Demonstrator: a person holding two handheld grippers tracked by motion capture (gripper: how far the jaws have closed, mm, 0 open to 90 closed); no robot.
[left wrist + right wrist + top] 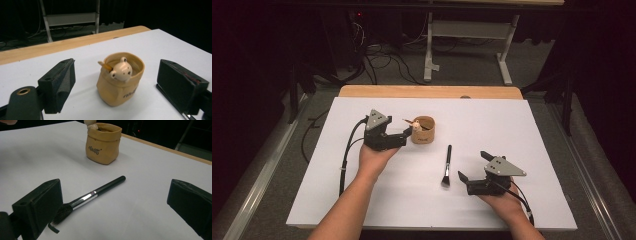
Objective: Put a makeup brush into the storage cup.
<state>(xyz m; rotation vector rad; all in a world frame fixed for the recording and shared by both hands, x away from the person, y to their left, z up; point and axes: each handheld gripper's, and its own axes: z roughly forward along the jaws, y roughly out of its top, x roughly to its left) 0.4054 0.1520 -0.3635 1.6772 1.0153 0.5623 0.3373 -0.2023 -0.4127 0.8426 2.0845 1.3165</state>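
High view shows a white rectangular sheet covering a wooden table, with a small tan pouch-shaped holder standing near the middle of the surface, closer to its far edge. A cream bear-headed stick leans inside the tan holder, its head poking over the rim. The left gripper sits just beside the holder on the side toward the surface's left edge; its jaws stand released, well apart, with the holder in front of them and nothing pressed between the pads. A black-handled makeup brush with a silver ferrule and dark bristles lies flat on the surface, between the holder and the near edge. The right gripper rests near the near right corner, jaws spread wide and unclenched, the brush bristles lying just beside one pad.
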